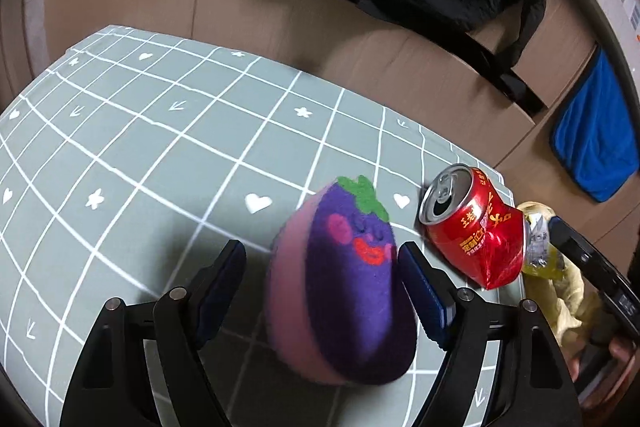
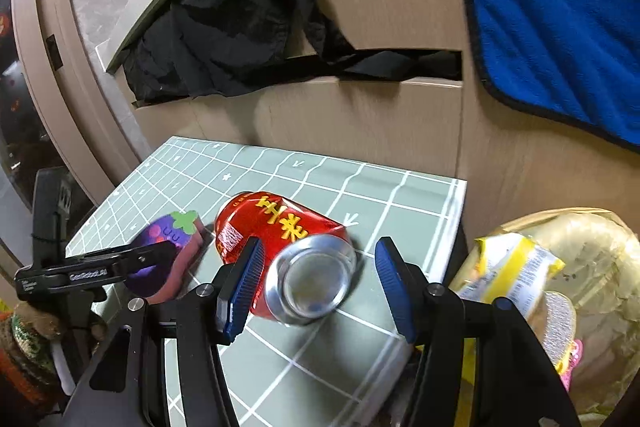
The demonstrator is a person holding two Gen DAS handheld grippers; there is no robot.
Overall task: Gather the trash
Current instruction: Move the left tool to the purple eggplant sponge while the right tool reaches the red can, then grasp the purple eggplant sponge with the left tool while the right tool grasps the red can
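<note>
A purple and pink eggplant-face sponge (image 1: 344,287) lies on the grey-green grid mat (image 1: 120,155). My left gripper (image 1: 322,263) is open around the sponge, its right pad close to it. A crushed red can (image 1: 472,227) lies on its side to the right. In the right wrist view my right gripper (image 2: 320,267) is open around the can (image 2: 288,251), base toward the camera. The sponge (image 2: 168,259) shows left of it, partly behind the left gripper's finger (image 2: 120,267). A yellowish trash bag (image 2: 592,275) with wrappers (image 2: 508,267) sits off the mat's right edge.
Cardboard boxes (image 2: 360,123) stand behind the mat. Black clothing (image 2: 232,27) hangs over one box and a blue towel (image 2: 552,7) hangs at right. The mat's right edge (image 2: 460,211) lies next to the bag.
</note>
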